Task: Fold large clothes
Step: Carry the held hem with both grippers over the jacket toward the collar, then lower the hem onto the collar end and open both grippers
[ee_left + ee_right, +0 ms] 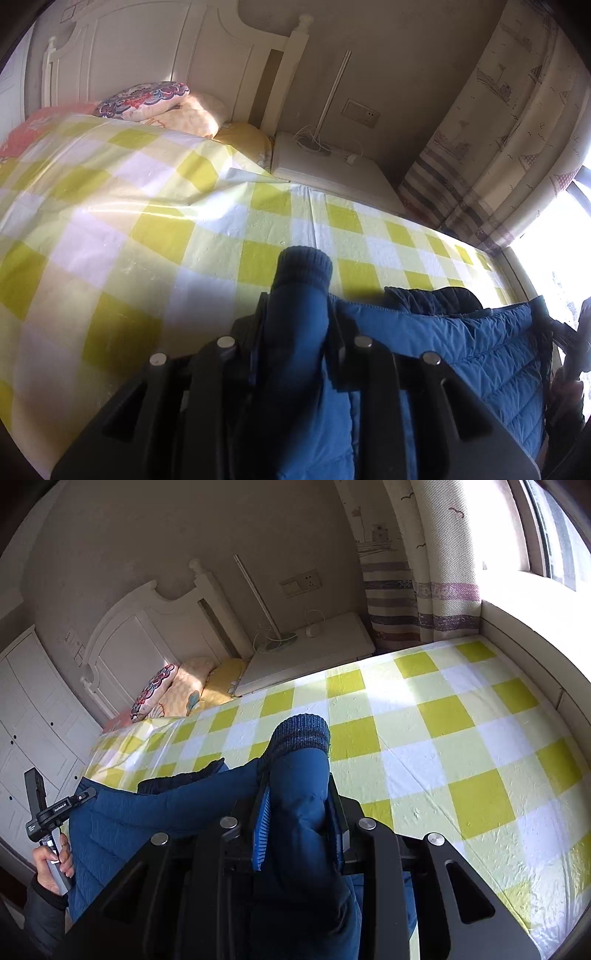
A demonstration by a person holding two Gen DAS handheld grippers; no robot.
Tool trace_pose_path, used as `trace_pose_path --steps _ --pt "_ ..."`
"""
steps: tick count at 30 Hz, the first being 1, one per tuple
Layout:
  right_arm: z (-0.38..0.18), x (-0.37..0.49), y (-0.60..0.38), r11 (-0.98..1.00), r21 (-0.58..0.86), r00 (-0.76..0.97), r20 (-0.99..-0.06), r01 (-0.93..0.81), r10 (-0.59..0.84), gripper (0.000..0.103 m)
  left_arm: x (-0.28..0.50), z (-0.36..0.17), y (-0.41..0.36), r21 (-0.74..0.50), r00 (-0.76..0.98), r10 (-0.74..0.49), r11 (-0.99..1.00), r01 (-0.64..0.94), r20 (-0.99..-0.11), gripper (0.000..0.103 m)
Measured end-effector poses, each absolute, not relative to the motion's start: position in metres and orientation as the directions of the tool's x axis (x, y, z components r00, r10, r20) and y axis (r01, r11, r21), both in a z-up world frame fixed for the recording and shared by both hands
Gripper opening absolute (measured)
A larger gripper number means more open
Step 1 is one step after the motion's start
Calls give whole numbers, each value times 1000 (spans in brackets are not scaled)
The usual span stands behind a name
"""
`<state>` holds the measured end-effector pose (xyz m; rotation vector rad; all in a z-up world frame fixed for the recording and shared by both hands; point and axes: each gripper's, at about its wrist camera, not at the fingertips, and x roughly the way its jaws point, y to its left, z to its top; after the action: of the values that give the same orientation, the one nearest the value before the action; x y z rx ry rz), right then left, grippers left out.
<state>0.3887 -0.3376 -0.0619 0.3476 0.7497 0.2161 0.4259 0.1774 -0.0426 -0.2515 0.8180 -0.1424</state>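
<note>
**Ana:** Left wrist view first: the left hand-held gripper (295,314) is closed tight on a sleeve (301,306) of the blue puffer jacket (461,354), with the ribbed knit cuff (304,264) poking out past the fingertips.

**Ben:** And the right wrist view shows the same on the other side. The right hand-held gripper (299,797) is clamped on the other sleeve (299,794), its dark knit cuff (301,734) sticking forward above the bed (461,738).

**Ana:** The jacket body stretches between the two, held up over the near edge of the yellow-and-white checked sheet. Its dark collar (432,295) sits at the top edge.

**Ben:** Off to the left in the right wrist view you can see the person's left hand (51,864) wrapped round its handle.

**Ana:** Sunlight pours across the bed from the window (546,528). Pillows (147,98) are stacked by the white headboard (147,48).

**Ben:** Beside them stands a white nightstand (325,653), with a patterned curtain (424,572) hanging next to it.
</note>
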Motion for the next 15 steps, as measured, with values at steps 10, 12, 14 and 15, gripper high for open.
trace_pose_path --steps 10,12,14,15 --pt "-89 393 -342 943 329 619 -752 55 226 88 421 -48 191 -97 649 84 966 -239 -756 98" --pt "-61 384 -320 965 262 672 -715 -2 195 88 410 -24 176 -89 701 106 968 -236 -705 100" --pt "-39 379 -285 973 204 698 -681 -111 222 88 406 -3 144 -90 742 52 985 -150 -669 100" --pt "-32 378 -262 972 167 696 -678 -168 237 88 405 4 123 -73 749 20 993 -91 -662 100"
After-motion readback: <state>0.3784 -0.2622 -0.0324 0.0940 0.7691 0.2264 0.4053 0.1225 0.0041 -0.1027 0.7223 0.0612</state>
